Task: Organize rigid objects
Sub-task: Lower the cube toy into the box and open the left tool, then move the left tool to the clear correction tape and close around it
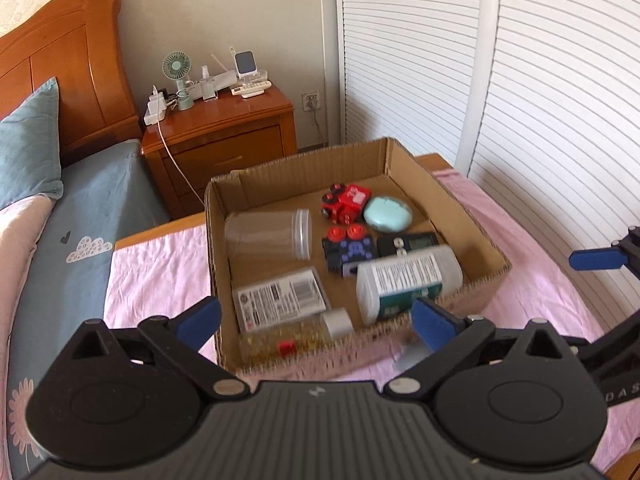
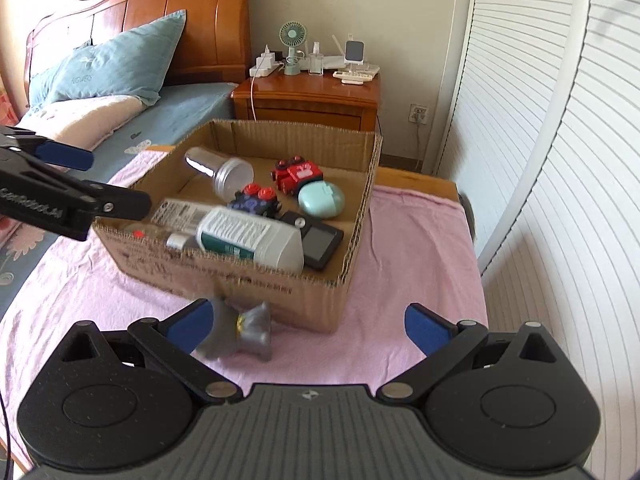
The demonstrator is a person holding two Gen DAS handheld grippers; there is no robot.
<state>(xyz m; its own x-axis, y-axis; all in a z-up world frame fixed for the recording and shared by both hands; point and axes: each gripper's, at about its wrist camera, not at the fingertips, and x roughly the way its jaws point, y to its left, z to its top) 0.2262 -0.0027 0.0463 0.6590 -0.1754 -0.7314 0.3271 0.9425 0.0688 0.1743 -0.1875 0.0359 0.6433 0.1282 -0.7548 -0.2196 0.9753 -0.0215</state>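
A cardboard box (image 1: 400, 168) (image 2: 248, 284) stands on a pink cloth. It holds a white bottle with a green label (image 1: 404, 280) (image 2: 252, 236), a clear jar (image 1: 268, 234) (image 2: 224, 172), a red toy (image 1: 346, 202) (image 2: 298, 174), a dark blue toy (image 1: 350, 250) (image 2: 254, 200), a mint case (image 1: 388, 212) (image 2: 321, 199), a black device (image 1: 416, 243) (image 2: 320, 240), a white packet (image 1: 280, 298) and a yellowish bottle (image 1: 292, 338). A grey figure (image 2: 244, 330) lies blurred on the cloth before the box. My left gripper (image 1: 316, 322) is open over the box's near edge. My right gripper (image 2: 308, 326) is open, the figure by its left finger.
A wooden nightstand (image 1: 224, 136) (image 2: 308, 96) with a fan, chargers and remotes stands behind the box. A bed with a blue pillow (image 2: 116, 64) lies to the left. White louvred doors (image 2: 560, 160) run along the right. The pink cloth (image 2: 416, 248) covers a small table.
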